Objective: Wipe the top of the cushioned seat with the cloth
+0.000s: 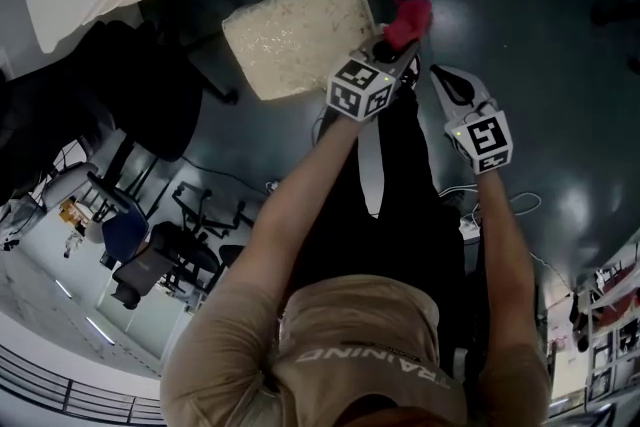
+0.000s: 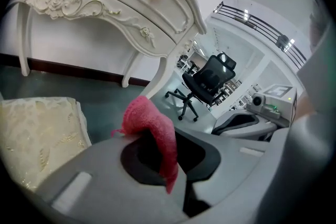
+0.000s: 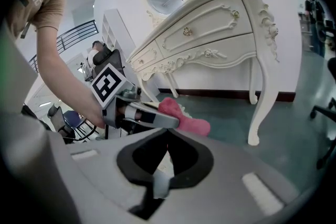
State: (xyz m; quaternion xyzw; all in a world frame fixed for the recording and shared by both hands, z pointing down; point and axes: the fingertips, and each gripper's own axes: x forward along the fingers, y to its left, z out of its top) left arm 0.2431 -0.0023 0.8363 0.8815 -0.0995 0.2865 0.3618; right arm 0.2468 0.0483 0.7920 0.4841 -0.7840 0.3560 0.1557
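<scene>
The cream cushioned seat (image 1: 295, 35) stands on the dark floor ahead of me; its corner shows at the left of the left gripper view (image 2: 37, 134). My left gripper (image 1: 398, 43) is shut on the red cloth (image 1: 408, 20), just past the seat's right edge and a little above it. The cloth (image 2: 152, 123) droops out of the jaws. My right gripper (image 1: 440, 73) hovers to the right of the left one, shut with nothing in it. In the right gripper view the left gripper (image 3: 176, 123) and cloth (image 3: 189, 123) sit just beyond the right gripper (image 3: 167, 136).
A white carved dressing table (image 3: 210, 39) stands behind the seat, with curved legs (image 3: 257, 102) reaching the floor. A black office chair (image 2: 207, 78) is further off. Black chairs and gear (image 1: 150, 245) crowd the left of the head view.
</scene>
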